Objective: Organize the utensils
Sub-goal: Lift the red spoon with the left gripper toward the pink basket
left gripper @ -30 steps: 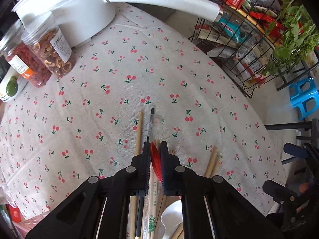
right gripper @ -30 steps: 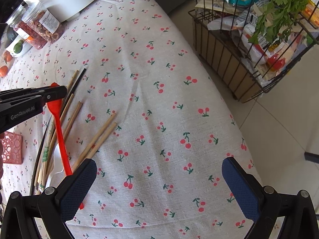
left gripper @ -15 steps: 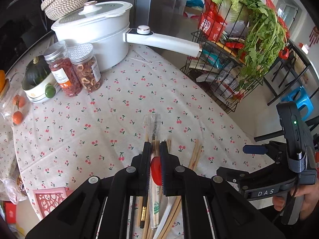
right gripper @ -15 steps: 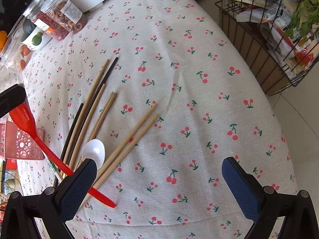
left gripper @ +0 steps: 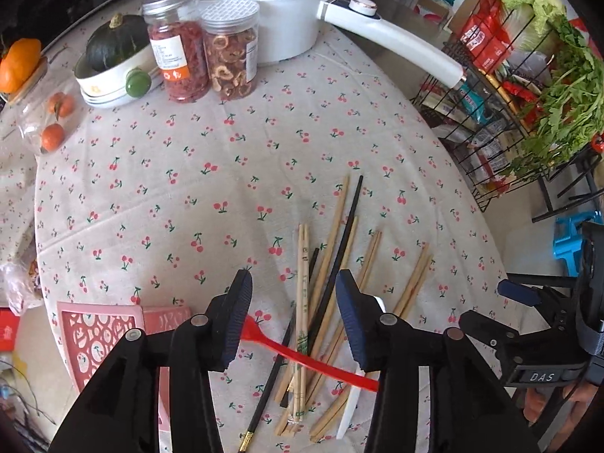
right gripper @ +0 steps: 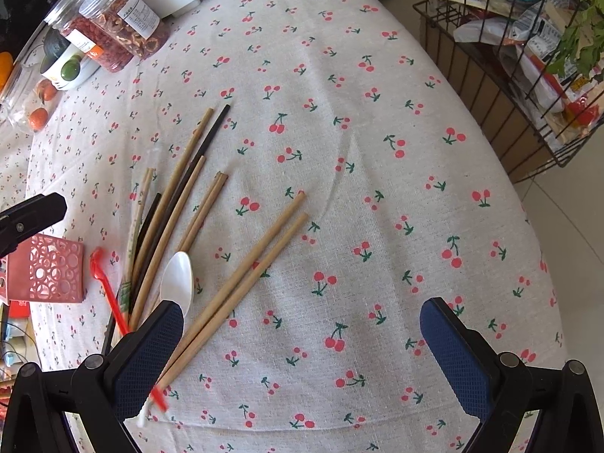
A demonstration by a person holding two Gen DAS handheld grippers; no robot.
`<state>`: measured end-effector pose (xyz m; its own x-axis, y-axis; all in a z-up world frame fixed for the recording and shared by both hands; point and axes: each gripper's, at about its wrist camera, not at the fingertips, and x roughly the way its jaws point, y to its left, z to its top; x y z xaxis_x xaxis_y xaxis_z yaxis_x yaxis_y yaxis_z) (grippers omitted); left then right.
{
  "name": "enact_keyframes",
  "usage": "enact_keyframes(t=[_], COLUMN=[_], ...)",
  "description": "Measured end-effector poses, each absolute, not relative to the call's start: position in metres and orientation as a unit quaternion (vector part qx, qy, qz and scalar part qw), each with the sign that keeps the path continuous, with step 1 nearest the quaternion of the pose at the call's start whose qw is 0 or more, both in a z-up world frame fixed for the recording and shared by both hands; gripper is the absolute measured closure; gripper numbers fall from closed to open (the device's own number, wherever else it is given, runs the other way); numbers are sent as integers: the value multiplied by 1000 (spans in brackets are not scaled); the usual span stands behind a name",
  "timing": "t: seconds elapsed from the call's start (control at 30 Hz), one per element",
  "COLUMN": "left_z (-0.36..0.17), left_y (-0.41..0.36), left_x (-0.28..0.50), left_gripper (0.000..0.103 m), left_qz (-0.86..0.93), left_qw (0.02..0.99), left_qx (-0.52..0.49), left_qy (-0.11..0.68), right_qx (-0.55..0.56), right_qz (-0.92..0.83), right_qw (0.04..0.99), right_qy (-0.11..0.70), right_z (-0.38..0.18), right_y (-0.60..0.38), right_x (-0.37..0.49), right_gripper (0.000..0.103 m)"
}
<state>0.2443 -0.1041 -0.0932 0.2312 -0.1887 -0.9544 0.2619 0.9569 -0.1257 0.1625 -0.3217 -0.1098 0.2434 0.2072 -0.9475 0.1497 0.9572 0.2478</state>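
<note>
Left claw [left gripper: 292, 319] opening above the light, slippery red plastic spoon [left gripper: 302, 355], best pinched mid-handle; right claw [right gripper: 302, 358] gapes empty.

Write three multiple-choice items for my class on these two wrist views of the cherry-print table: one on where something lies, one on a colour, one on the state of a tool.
1. Where does the white spoon lie?
A. among the chopsticks
B. inside the pink basket
C. on the white pot

2. What colour is the thin plastic spoon lying across the chopsticks?
A. green
B. red
C. blue

3. How does the right tool stand?
A. shut on a chopstick
B. shut on the white spoon
C. open, holding nothing

Answers:
1 A: the right wrist view shows its bowl on the cloth between chopstick pairs.
2 B: the left wrist view shows a red handle crossing the bundle.
3 C: its blue pads stand far apart with only tablecloth between them.
</note>
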Motion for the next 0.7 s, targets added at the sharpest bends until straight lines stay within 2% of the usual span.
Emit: enact_keyframes(t=[0.13, 0.3, 0.57, 0.7], left_z=[-116, -120, -115, -123], left_y=[-92, -101, -115, -115], left_x=[243, 233, 214, 198], left_gripper=[54, 54, 54, 63], left_qz=[-101, -69, -80, -61], left_qw=[754, 766, 770, 780], left_qx=[9, 57, 56, 40], left_qy=[649, 636, 630, 621], right_qx=[142, 139, 143, 148], right_qz=[22, 26, 25, 29], right_qw=[776, 776, 776, 776], right_qy=[615, 615, 614, 613], right_z=[-109, -109, -108, -107], right_y=[-320, -316, -318, -317], right_x=[163, 163, 162, 162], right_gripper=[0, 0, 0, 0])
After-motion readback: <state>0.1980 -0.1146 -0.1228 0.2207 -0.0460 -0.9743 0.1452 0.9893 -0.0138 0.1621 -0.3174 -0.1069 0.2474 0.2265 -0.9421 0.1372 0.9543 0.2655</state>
